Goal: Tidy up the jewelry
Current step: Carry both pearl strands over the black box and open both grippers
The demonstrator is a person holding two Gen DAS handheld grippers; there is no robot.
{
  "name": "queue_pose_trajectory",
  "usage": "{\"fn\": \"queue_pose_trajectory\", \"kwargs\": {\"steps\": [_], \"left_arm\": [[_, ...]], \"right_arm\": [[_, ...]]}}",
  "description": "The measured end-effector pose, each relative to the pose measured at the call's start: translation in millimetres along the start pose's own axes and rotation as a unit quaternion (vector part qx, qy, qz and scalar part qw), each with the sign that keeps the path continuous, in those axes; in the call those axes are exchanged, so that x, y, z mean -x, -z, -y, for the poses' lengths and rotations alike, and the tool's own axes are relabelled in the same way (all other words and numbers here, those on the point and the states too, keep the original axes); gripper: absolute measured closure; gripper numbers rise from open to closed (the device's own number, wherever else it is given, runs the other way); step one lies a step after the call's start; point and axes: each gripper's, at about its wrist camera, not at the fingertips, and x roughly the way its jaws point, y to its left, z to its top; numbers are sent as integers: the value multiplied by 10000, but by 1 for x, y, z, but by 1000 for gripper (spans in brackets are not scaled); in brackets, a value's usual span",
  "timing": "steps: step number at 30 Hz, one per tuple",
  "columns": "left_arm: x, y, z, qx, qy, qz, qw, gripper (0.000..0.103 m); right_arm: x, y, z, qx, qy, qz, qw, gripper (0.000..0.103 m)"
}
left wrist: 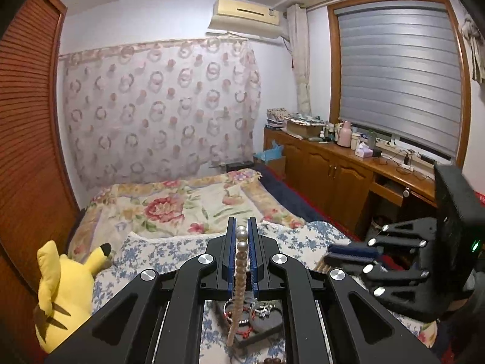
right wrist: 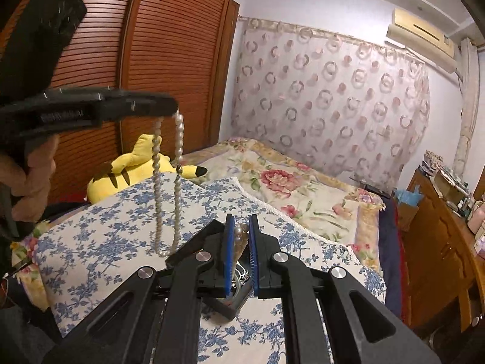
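While the left gripper (left wrist: 241, 236) is closed to a narrow gap on a pearl necklace (left wrist: 239, 261), the strand is pinched between its blue pads (left wrist: 232, 254) near one end, with two beads showing above the pad tips. From that grip the pearls are seen in the right wrist view to hang in a long double loop (right wrist: 166, 188) above the bedding, the left gripper (right wrist: 169, 106) being raised at upper left.

The right gripper (right wrist: 241, 236) is likewise narrowed on pearls, a short run of beads (right wrist: 242, 236) being held between its blue pads (right wrist: 229, 251); whether these belong to the same strand cannot be told. In the left wrist view the right gripper (left wrist: 348, 251) is seen side-on at right.

Container: a dark, heart-shaped jewelry tray (left wrist: 266, 327), placed on a blue floral quilt (left wrist: 145, 254) directly beneath both grippers. Contents: a bangle-like ring (left wrist: 242, 321) and small silver pieces (left wrist: 265, 311), tangled; further items are hidden by the gripper frames.

Surroundings: a bed with a rose-patterned blanket (left wrist: 169, 206); a yellow plush toy (left wrist: 63, 291) at the left edge; a louvred wooden wardrobe (right wrist: 169, 45); a wooden sideboard (left wrist: 333, 166) carrying boxes, bottles and a pink flask (left wrist: 344, 133) beneath a shuttered window.
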Motion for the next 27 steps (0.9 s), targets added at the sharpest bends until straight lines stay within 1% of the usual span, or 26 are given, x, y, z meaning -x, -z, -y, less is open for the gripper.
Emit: {"fn": "queue_pose_trajectory", "kwargs": {"steps": [4,8,13,20,24,27], "left_arm": [[-2,-12,3,0,22,67,10000,96],[-12,-10,3,-14,15,-33,10000,96],[-37,13,0,131,130,-324,9993,96],[-76,59,-12,383,241,-847,9954,96],[-87,75,-12,419,239,-1024,9936,96],[-87,82,-13,439,247,-1057,9931,96]], "right_arm": [[-14,1,2,-10,49,-83,10000,92],[-26,2,8,-113,79,-113,9998,92],[-40,3,18,-324,25,-80,9994,92],[-65,11,26,-476,-44,-190,9987,92],[-84,13,28,-462,7,-330,9984,92],[-98,16,29,-499,-8,-469,9977,92]]}}
